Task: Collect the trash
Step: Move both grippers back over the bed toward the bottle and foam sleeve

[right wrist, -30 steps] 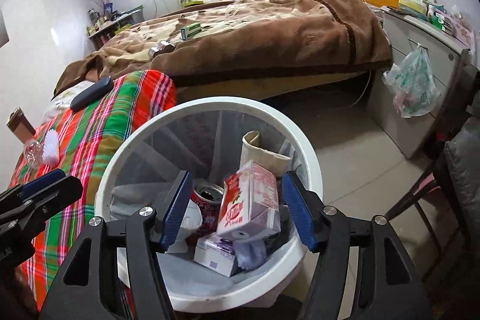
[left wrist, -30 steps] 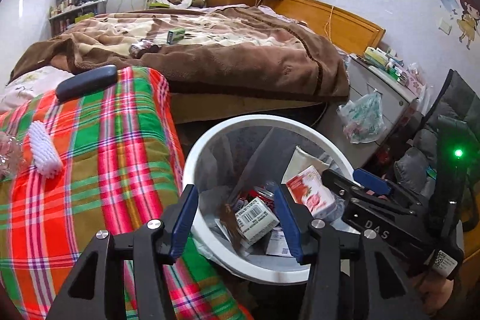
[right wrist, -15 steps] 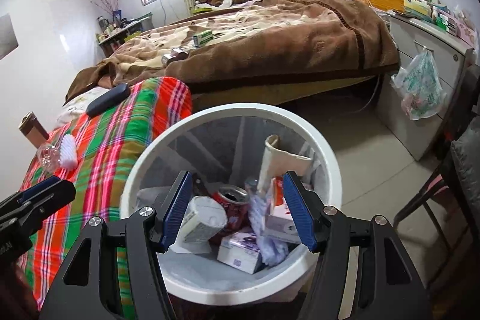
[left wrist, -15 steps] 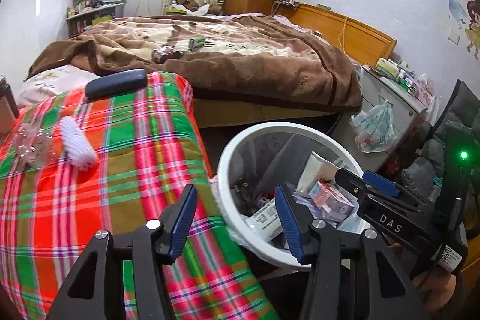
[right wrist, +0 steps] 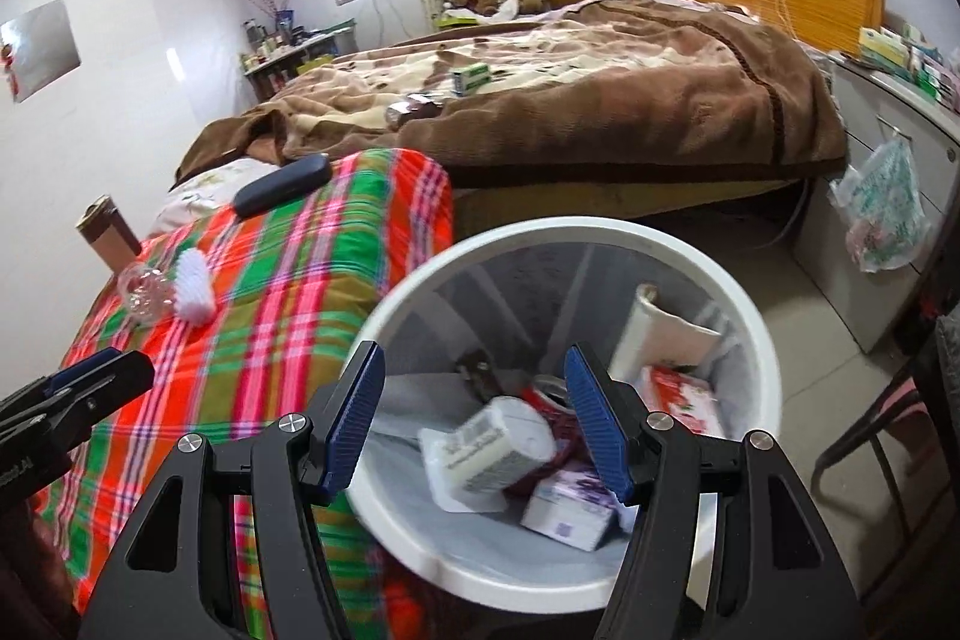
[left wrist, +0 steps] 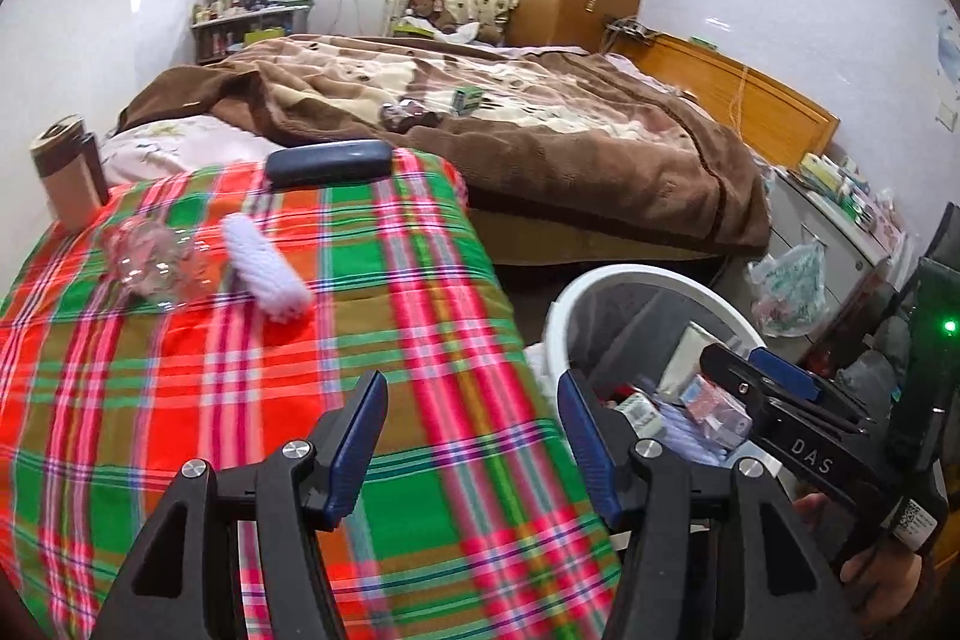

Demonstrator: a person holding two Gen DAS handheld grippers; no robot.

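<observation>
A white trash bin (right wrist: 600, 232) stands on the floor beside a plaid-covered surface (left wrist: 240, 400). It holds cartons, a red can (right wrist: 549, 391) and a paper cup (right wrist: 666, 340). My right gripper (right wrist: 474, 412) hangs open over the bin with nothing between its fingers. My left gripper (left wrist: 471, 436) is over the plaid cloth's right edge; its jaws are opening and empty. On the cloth lie crumpled clear plastic (left wrist: 153, 268), a white bristly roll (left wrist: 264, 268) and a dark case (left wrist: 329, 162). A green box (left wrist: 465, 99) and a dark wrapper (left wrist: 408, 115) lie on the brown bed blanket.
A brown cup (left wrist: 63, 178) stands at the cloth's far left corner. The big bed (right wrist: 600, 100) lies behind the bin. A grey cabinet (right wrist: 888, 196) with a hanging plastic bag (right wrist: 882, 214) is on the right, and a dark chair (right wrist: 888, 430) stands near the bin.
The left gripper has swung left, from over the bin to over the plaid cloth. A red-and-white carton that stood between the right gripper's fingers now lies in the bin.
</observation>
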